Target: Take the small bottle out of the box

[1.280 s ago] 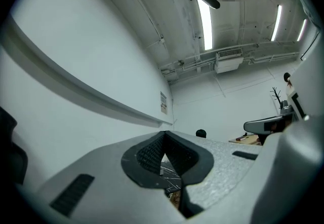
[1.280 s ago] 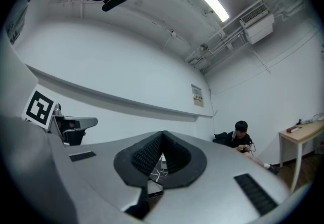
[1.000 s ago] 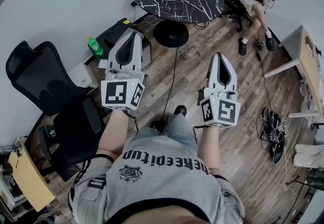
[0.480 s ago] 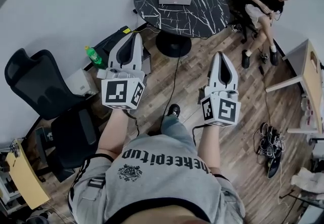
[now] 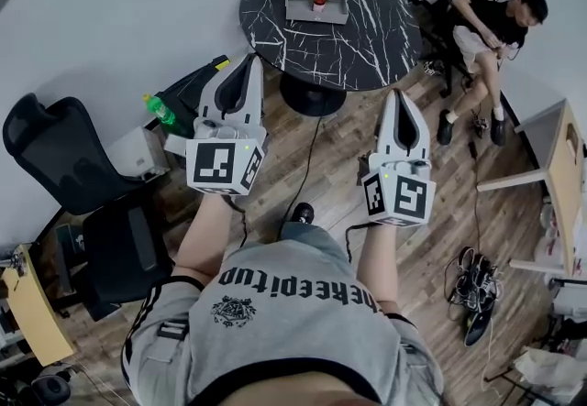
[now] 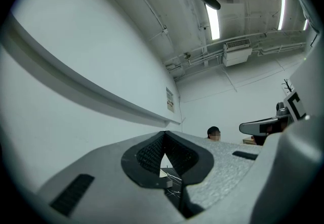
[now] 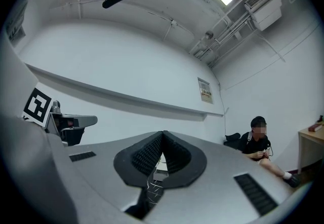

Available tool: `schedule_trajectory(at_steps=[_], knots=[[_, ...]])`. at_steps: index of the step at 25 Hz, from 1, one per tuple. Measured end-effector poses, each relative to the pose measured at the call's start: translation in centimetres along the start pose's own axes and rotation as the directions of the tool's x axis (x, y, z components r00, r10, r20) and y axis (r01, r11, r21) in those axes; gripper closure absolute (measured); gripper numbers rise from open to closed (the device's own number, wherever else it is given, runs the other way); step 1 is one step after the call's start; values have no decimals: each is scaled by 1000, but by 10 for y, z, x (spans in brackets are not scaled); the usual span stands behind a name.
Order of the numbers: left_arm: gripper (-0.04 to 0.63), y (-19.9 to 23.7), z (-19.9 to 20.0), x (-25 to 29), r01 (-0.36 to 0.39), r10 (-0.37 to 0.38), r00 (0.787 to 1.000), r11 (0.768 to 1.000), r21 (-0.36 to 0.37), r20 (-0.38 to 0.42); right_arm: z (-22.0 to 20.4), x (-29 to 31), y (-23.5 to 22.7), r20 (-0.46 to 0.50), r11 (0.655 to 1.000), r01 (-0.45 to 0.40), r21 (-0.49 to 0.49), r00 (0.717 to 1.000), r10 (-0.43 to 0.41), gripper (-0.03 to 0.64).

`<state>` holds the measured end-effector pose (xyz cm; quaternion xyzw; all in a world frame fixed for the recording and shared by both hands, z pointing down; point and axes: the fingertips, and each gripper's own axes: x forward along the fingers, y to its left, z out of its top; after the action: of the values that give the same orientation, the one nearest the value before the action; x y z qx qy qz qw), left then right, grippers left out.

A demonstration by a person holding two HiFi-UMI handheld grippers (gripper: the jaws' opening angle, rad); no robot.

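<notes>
While both claws are carried pointed forward, apparently for the approach, nothing is gripped: left gripper (image 5: 246, 61), jaws together, empty; right gripper (image 5: 397, 96), jaws together, empty; wooden floor (image 5: 344, 152) ahead, open between office chair (image 5: 55, 166) and green bottle (image 5: 158, 108) at left and seated person (image 5: 495, 24) at right; cable (image 5: 310, 157) crossing it, a likely snag; round table (image 5: 367, 38), near edge unobstructed; box (image 5: 312, 17) toward its far side, well apart from both claws; small bottle (image 5: 319, 0) upright inside.
</notes>
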<state>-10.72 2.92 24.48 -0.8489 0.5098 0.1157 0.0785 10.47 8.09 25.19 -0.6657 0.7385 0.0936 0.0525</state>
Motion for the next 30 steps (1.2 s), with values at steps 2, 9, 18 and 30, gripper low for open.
schedule_trajectory(at_steps=[2, 9, 18, 30], knots=[[591, -4, -3, 14, -6, 6, 1000, 1000, 5, -1, -3, 12, -12, -2, 1000, -8, 3, 1000, 8, 617], [591, -19, -16, 63, -28, 28, 1000, 999, 17, 0, -15, 52, -50, 6, 999, -49, 15, 999, 49, 617], [592, -39, -29, 101, -54, 54, 999, 998, 28, 8, -34, 78, -87, 1, 996, -80, 45, 997, 80, 617], [591, -31, -48, 146, -59, 60, 998, 998, 33, -5, -54, 119, -106, -6, 994, -92, 58, 996, 93, 617]])
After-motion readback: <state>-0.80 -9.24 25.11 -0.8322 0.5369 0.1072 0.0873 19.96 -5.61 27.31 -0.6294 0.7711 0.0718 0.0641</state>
